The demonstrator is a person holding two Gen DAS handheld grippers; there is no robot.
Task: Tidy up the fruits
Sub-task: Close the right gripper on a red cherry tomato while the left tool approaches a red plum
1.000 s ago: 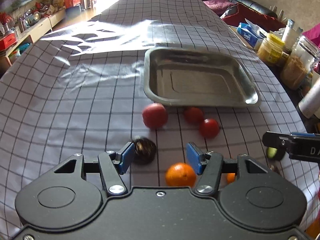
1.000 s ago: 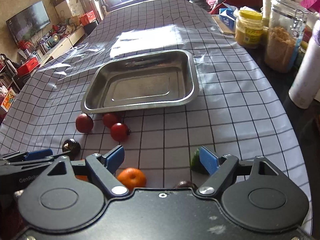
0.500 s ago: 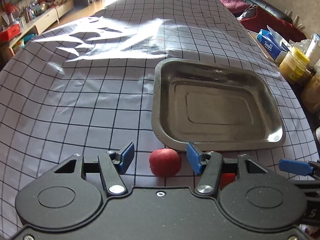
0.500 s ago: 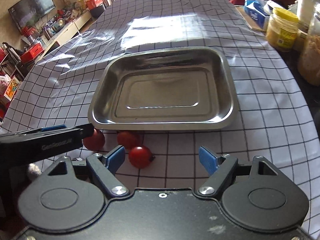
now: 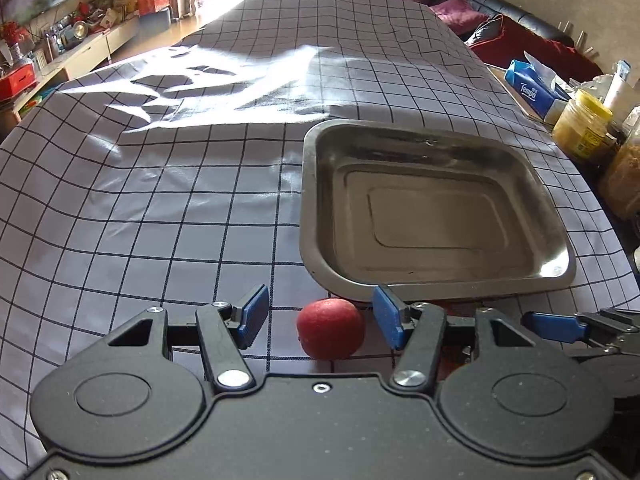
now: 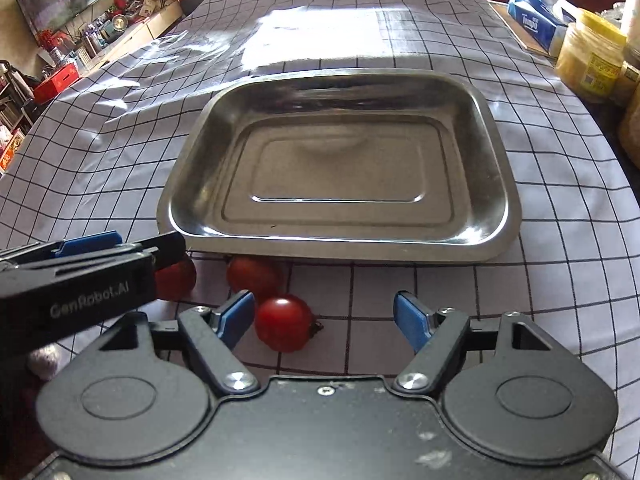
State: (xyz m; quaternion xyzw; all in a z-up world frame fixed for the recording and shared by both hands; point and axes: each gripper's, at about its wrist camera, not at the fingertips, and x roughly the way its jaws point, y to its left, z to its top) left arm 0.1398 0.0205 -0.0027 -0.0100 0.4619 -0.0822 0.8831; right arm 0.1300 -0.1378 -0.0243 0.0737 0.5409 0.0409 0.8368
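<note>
"GenRobot.AI" was readable on the left gripper [image 6: 116,258] at mid-left, "Tempo" on the tissue box [image 6: 536,20] upper right. Both grippers sat spread; the right gripper [image 6: 324,316] had just been narrowing around a cherry tomato [image 6: 284,322], not touching. The orange seen earlier was gone from view.

I saw a long table under a white cloth [image 5: 168,208] with a black grid. A shallow steel tray [image 6: 506,196] sat on it. Just before the tray's near rim lay a matte red fruit [image 5: 330,334] and two glossy red tomatoes [image 6: 285,328] [image 6: 253,276]. Along the right edge stood a yellow-lidded jar [image 6: 590,60] and a blue tissue pack [image 5: 530,92].
</note>
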